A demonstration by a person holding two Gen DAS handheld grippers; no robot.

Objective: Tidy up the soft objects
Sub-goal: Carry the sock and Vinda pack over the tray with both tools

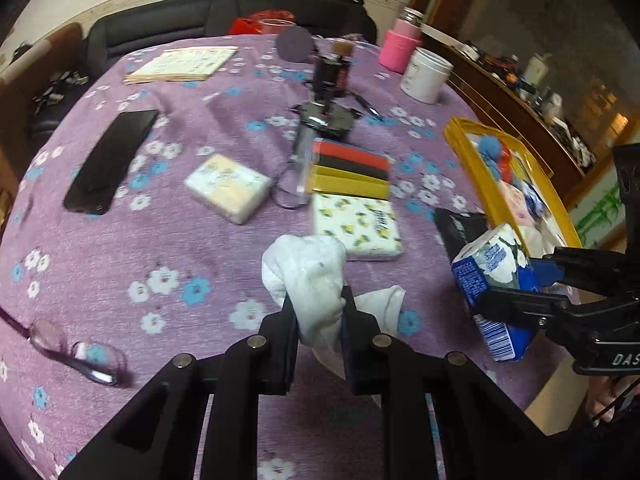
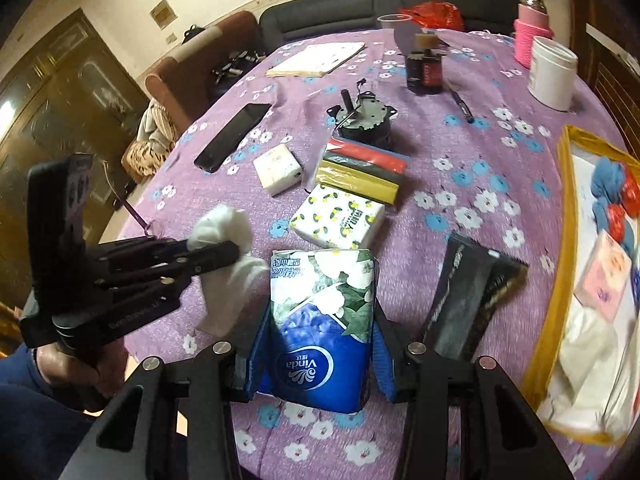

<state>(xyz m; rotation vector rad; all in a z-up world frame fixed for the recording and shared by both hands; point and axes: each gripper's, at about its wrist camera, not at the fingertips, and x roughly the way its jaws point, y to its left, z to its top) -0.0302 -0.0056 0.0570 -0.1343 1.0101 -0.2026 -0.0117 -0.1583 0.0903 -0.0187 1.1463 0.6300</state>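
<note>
Black linkage grippers, left gripper (image 1: 316, 312) and right gripper (image 2: 316, 344), round silver pivots, white lettering, perhaps a dark blue sleeve.

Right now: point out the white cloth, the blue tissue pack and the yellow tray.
white cloth (image 1: 308, 272): left wrist view, bunched upper part above the tongs.
blue tissue pack (image 2: 320, 320): right wrist view, middle of its front face.
yellow tray (image 1: 476, 172): left wrist view, near rim.

two tissue packs (image 2: 338, 220) on cloth, one phone (image 2: 232, 136), one glasses (image 1: 76, 350)

Phone (image 1: 108, 162) left of the tissue packs (image 1: 228, 188), tray (image 1: 472, 148) (holding soft items) far right
</note>
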